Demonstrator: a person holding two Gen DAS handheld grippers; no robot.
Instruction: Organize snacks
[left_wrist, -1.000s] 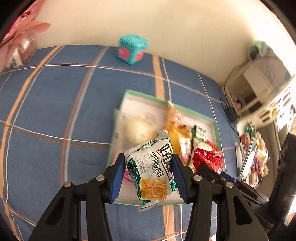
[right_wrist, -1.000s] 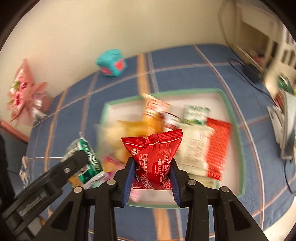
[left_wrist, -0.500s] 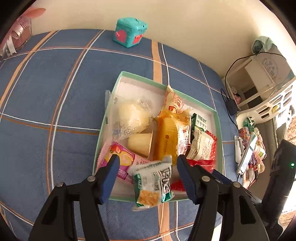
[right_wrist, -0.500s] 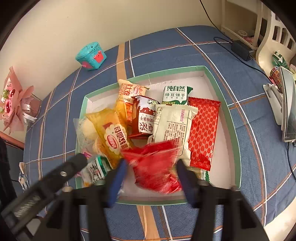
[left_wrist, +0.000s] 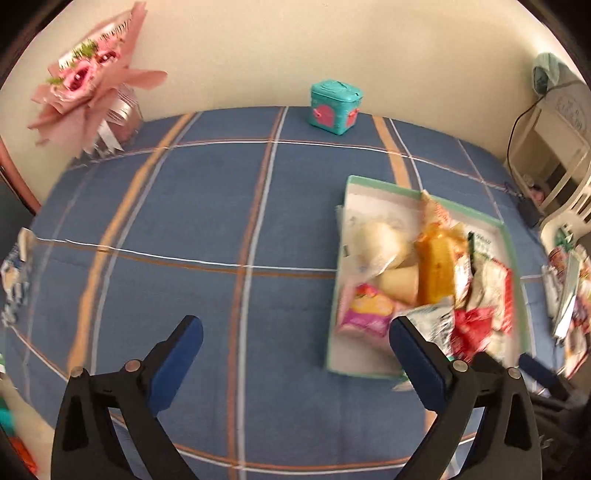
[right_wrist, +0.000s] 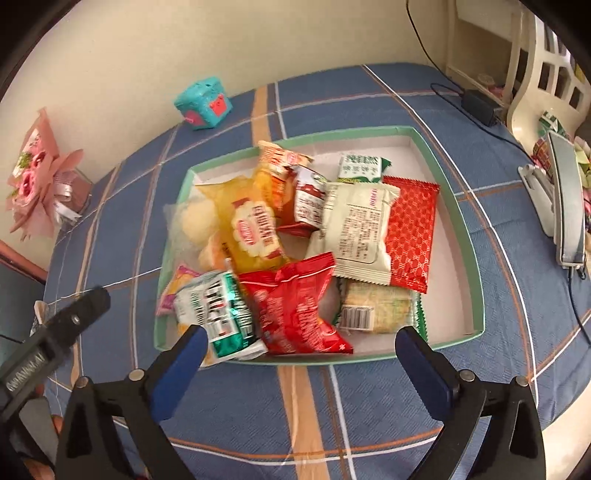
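A green-rimmed white box (right_wrist: 474, 258) on the blue plaid bed holds several snack packets. A red crinkled packet (right_wrist: 295, 306) and a green-and-white packet (right_wrist: 218, 314) lie at its near edge. My right gripper (right_wrist: 299, 354) is open and empty, just in front of the box. My left gripper (left_wrist: 295, 350) is open and empty over bare bedspread, left of the box (left_wrist: 341, 295); its right finger (left_wrist: 417, 354) overlaps the box's near corner. The left gripper's arm (right_wrist: 51, 347) shows at the left of the right wrist view.
A teal toy box (left_wrist: 334, 107) stands by the far wall. A pink bouquet (left_wrist: 88, 85) lies at the far left corner. A charger and cable (right_wrist: 480, 103), a white chair (right_wrist: 543, 85) and a phone on a stand (right_wrist: 565, 206) are to the right.
Both grippers opened and dropped their packets into the box's near edge. The left gripper then swung left, away from the box. The right gripper pulled back a little.
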